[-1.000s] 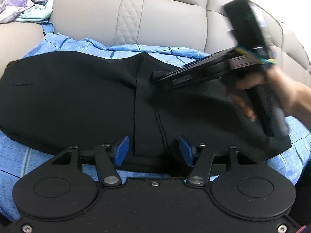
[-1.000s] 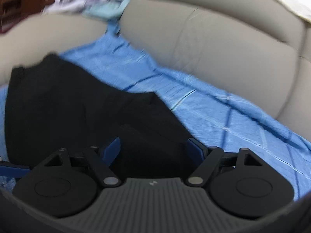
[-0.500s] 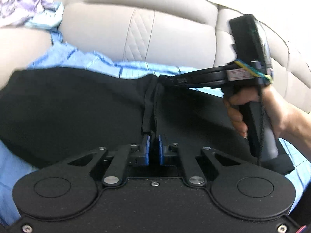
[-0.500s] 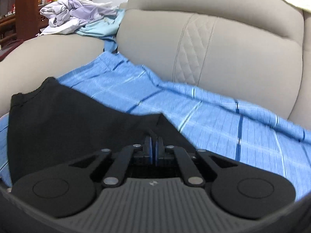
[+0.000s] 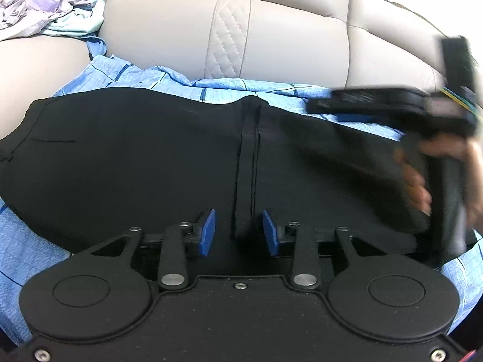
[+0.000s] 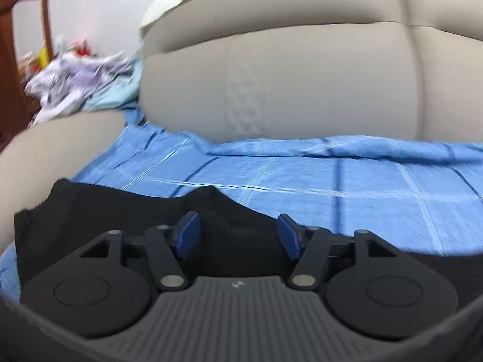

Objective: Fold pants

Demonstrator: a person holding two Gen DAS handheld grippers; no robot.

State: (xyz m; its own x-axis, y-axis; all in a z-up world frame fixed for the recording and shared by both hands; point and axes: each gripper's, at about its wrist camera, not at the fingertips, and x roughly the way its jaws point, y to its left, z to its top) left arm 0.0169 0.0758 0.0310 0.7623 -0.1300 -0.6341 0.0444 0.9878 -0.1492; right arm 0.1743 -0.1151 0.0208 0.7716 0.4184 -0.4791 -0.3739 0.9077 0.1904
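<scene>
We see the pants [image 5: 151,163] lying flat and spread sideways over a blue sheet [image 5: 27,247] on the sofa [image 5: 169,30], most of their length along the seat's front edge and their far edge reaching toward the backrest. Our left gripper [image 5: 238,230] hovers over the near edge with its jaws opening, the blue pads [image 5: 207,232] spread to either side of the vertical seam fold [image 5: 246,175]; cloth lies between them, but the pads do not press on it. Our right gripper [image 6: 238,235] sits toward the right end of the seat, also opening, jaws wide above the black cloth and gripping nothing. In the left view it is blurred, carried by a hand [image 5: 422,178]. We judge the risks from here to be mostly about the grasp. If either gripper closes too shallow it may catch only the top layer, and the lower layer would then drag and bunch. If it bites too deep it could pinch the sheet along with the pants and pull it askew. With the two grippers taking uneven holds, the fold would land crooked and the seam would wander off line.
</scene>
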